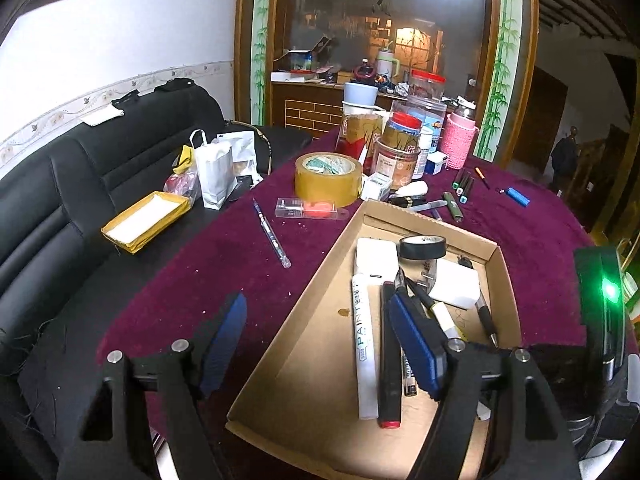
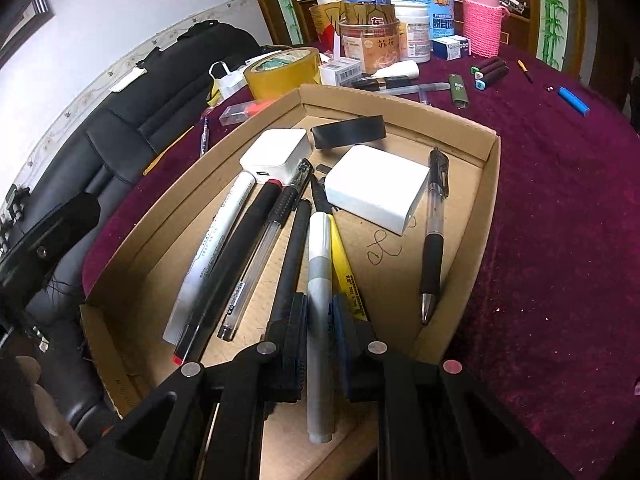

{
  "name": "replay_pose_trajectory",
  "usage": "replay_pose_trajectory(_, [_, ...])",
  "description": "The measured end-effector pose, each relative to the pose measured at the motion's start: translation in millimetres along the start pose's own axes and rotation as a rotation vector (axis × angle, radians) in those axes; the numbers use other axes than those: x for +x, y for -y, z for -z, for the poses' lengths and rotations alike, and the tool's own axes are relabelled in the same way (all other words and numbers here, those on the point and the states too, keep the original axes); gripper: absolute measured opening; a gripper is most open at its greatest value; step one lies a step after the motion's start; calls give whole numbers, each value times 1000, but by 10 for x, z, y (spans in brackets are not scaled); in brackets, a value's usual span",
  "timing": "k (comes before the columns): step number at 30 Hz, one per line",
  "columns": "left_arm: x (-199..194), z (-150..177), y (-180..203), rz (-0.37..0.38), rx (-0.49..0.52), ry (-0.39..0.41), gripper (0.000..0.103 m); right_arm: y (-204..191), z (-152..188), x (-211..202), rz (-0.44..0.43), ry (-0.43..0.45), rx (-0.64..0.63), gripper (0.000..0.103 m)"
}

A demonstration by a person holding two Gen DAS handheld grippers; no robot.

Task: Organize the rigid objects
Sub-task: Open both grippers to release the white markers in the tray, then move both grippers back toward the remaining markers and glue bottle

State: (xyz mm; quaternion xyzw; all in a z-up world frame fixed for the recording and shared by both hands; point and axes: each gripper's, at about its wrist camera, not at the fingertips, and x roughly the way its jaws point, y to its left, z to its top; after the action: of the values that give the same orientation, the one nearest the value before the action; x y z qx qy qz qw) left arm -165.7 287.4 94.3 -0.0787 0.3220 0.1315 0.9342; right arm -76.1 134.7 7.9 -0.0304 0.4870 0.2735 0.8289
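Fingers of the right gripper point(image 2: 320, 312) are clamped on a grey marker point(image 2: 320, 280), which runs lengthwise between them above the cardboard tray point(image 2: 490, 184). Fingers of the left gripper point(image 1: 320, 320) stand wide apart, nothing between them; its right finger is above the tray, its left above the maroon bench point(image 1: 224, 256). Ahead of the right fingers lie a white charger point(image 2: 376, 188), a black clear-barrelled pen point(image 2: 434, 236) and a black tape roll point(image 2: 348, 130). Beyond the tray stands a brown packing-tape roll point(image 1: 328, 178).
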Motion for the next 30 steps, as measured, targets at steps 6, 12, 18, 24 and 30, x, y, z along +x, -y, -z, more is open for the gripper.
replay_pose_trajectory(6, [3,11,-29,-3,-4,-9,75,21,-1,-6,1,2,18,15])
replay_pose_trajectory(12, [25,30,-53,-6,-9,-20,80,25,2,-24,-13,1,34,19])
replay_pose_trajectory(18, [25,50,-38,-13,-4,-28,80,-8,28,-99,-42,25,44,47])
replay_pose_trajectory(24, [23,72,5,-19,7,-34,80,7,60,-227,-40,75,43,53])
replay_pose_trajectory(30, [-9,79,87,-9,30,-39,80,50,98,-339,-39,110,39,56])
